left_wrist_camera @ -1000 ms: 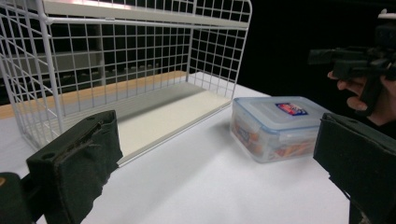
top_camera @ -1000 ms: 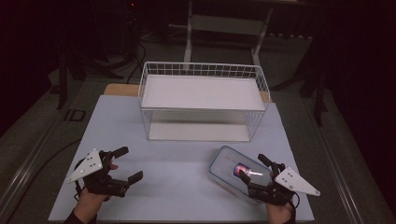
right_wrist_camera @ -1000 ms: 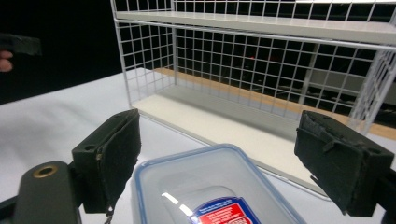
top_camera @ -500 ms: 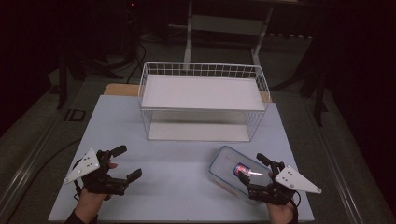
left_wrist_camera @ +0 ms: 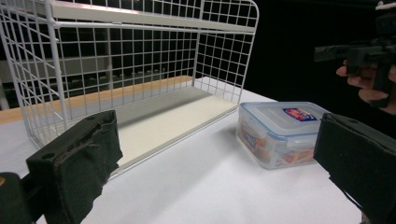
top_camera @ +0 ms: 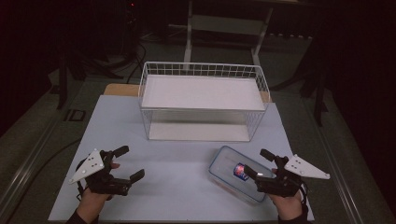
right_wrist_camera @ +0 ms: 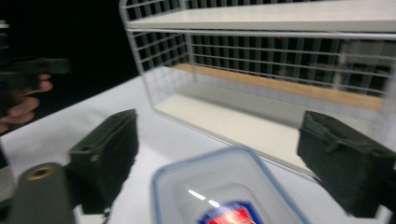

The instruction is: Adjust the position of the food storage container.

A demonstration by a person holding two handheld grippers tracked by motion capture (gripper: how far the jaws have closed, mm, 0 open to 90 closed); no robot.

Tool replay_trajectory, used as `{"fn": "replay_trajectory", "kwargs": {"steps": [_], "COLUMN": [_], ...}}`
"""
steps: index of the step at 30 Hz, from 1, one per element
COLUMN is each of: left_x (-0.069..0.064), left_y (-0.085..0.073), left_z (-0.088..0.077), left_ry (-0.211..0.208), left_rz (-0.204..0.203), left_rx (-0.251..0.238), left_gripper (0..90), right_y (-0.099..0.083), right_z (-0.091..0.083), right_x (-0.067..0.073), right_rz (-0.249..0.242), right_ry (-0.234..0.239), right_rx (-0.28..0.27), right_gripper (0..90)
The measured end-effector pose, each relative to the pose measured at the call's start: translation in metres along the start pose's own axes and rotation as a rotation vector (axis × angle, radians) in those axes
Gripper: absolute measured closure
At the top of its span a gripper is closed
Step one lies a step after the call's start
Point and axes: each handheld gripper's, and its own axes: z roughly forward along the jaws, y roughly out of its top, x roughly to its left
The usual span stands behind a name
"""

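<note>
Straddling the near end of the lidded plastic container point(top_camera: 236, 173), the right gripper point(top_camera: 261, 163) is held with its jaws wide open and gripping nothing; the container lies on the white table point(top_camera: 187, 154) just in front of the wire rack point(top_camera: 203, 100). The left gripper point(top_camera: 130, 163) is likewise held open and empty, well apart. If the jaws are closed off-centre on the smooth lid, the container is likely to be skidded or tipped rather than gripped

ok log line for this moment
right gripper: open, at lidded container | left gripper: open, idle | wire shelf: empty
</note>
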Motion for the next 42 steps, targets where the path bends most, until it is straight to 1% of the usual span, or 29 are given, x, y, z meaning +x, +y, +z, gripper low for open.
{"fn": "replay_trajectory", "kwargs": {"steps": [1, 3, 7, 10, 12, 16, 20, 23, 24, 26, 29, 30, 32, 34, 37, 42], "left_x": [-0.001, -0.002, -0.001, -0.001, -0.002, -0.003, -0.005, -0.006, -0.006, -0.005, -0.005, -0.005, -0.006, -0.006, -0.006, -0.006], "left_y": [0.000, 0.000, 0.000, 0.000, 0.000, 0.000, 0.000, -0.001, -0.001, -0.001, -0.002, -0.002, -0.001, -0.001, -0.001, -0.002], "left_z": [0.000, 0.001, 0.002, 0.003, 0.004, 0.006, 0.007, 0.007, 0.008, 0.008, 0.009, 0.009, 0.008, 0.009, 0.009, 0.010], "left_ry": [0.001, -0.004, -0.008, -0.011, -0.013, -0.020, -0.030, -0.035, -0.036, -0.040, -0.042, -0.043, -0.044, -0.045, -0.047, -0.053], "left_rz": [0.007, 0.006, 0.009, 0.006, 0.006, 0.010, 0.015, 0.021, 0.022, 0.023, 0.021, 0.022, 0.025, 0.025, 0.021, 0.025], "left_rx": [0.002, 0.000, 0.006, 0.003, 0.002, 0.010, 0.013, 0.015, 0.015, 0.019, 0.020, 0.022, 0.022, 0.022, 0.022, 0.027], "left_gripper": [0.7, 0.8, 0.8, 0.8, 0.8, 0.8, 0.8, 0.8, 0.7, 0.7, 0.8, 0.8, 0.8, 0.8, 0.8, 0.7], "right_y": [0.002, 0.002, -0.009, -0.019, -0.026, -0.042, -0.056, -0.063, -0.065, -0.069, -0.075, -0.076, -0.077, -0.078, -0.078, -0.074], "right_z": [-0.005, -0.011, -0.026, -0.034, -0.039, -0.046, -0.050, -0.053, -0.054, -0.055, -0.051, -0.050, -0.048, -0.046, -0.040, -0.027], "right_x": [-0.005, -0.010, -0.018, -0.024, -0.029, -0.034, -0.037, -0.038, -0.038, -0.038, -0.039, -0.040, -0.041, -0.044, -0.045, -0.051], "right_rz": [0.008, -0.001, -0.005, 0.019, 0.039, 0.048, 0.063, 0.077, 0.076, 0.084, 0.097, 0.102, 0.106, 0.122, 0.119, 0.134], "right_ry": [-0.041, -0.080, -0.165, -0.218, -0.232, -0.256, -0.277, -0.297, -0.310, -0.314, -0.305, -0.302, -0.306, -0.301, -0.291, -0.270], "right_rx": [0.031, 0.078, 0.142, 0.181, 0.203, 0.276, 0.326, 0.357, 0.373, 0.399, 0.443, 0.448, 0.454, 0.456, 0.476, 0.465], "right_gripper": [18.5, 26.1, 39.2, 49.6, 57.8, 66.0, 72.9, 81.5, 84.7, 89.5, 90.0, 90.0, 90.0, 90.0, 90.0, 90.0]}}
